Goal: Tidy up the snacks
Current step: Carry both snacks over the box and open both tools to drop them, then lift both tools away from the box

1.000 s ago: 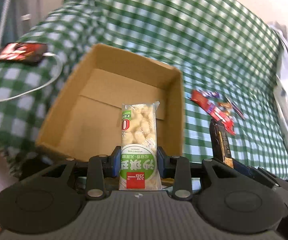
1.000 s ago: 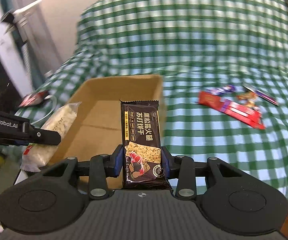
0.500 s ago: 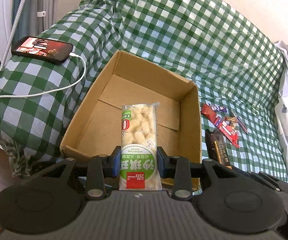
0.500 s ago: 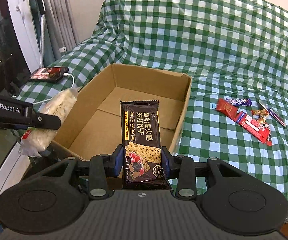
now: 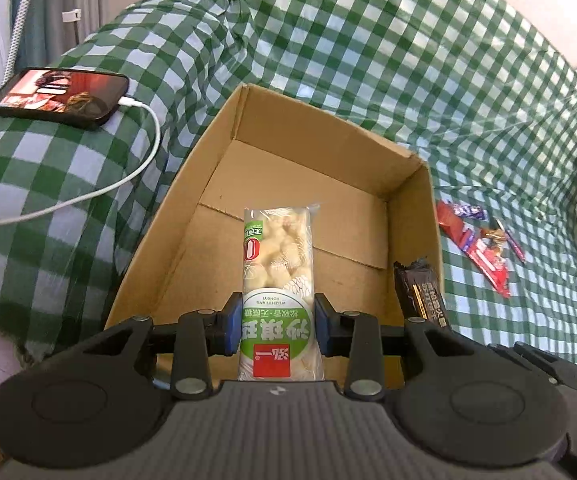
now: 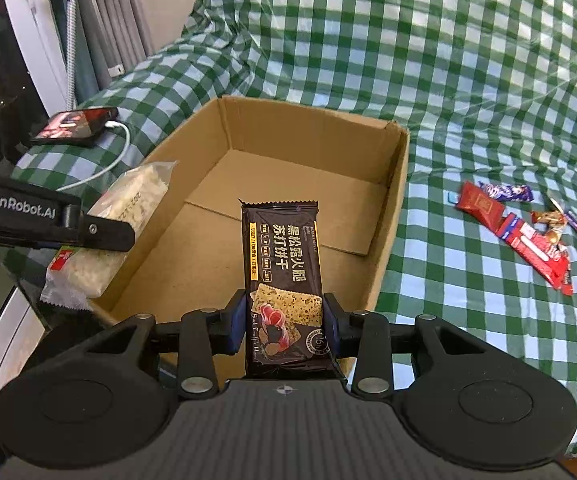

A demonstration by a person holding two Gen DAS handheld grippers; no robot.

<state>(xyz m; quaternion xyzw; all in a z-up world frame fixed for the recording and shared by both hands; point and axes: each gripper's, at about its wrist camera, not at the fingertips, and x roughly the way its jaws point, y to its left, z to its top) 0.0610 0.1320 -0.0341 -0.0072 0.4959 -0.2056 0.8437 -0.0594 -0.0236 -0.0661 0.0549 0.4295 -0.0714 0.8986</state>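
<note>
— What have you got in your left gripper [image 5: 279, 330]?

— A clear packet of pale puffed snacks [image 5: 277, 276]. My blue pads are clamped on its lower end, where a green-and-white label carries Chinese characters, the small Latin line "WUZHETANG", and a red square with white characters below. Higher up there is a red badge with a white "0". The packet points out over the open cardboard box [image 5: 212, 184].

— And the right one?

— My right gripper [image 6: 284, 330] is clenched on a dark brown cracker bar [image 6: 282, 280]. Its wrapper has large white Chinese characters, a yellow strip down one side, a picture of square crackers, script that seems to read "Black Truffle Ham", and a round mark with "16". It too hangs above the box.

— Anything written on the tools?

— From the right camera, the side of my left gripper reads "GenRobot.AI".

— Where are the other snacks?

— A small heap of wrappers [image 6: 528, 236], red, purple and gold, lies on the green checked cloth [image 6: 448, 80] to the right of the box, well apart from it. Their print is too small to read.

— What else is there?

— A phone [image 5: 60, 96] with its screen lit, on the cloth to the left of the box, with a white cable [image 5: 128, 176] plugged in.
</note>
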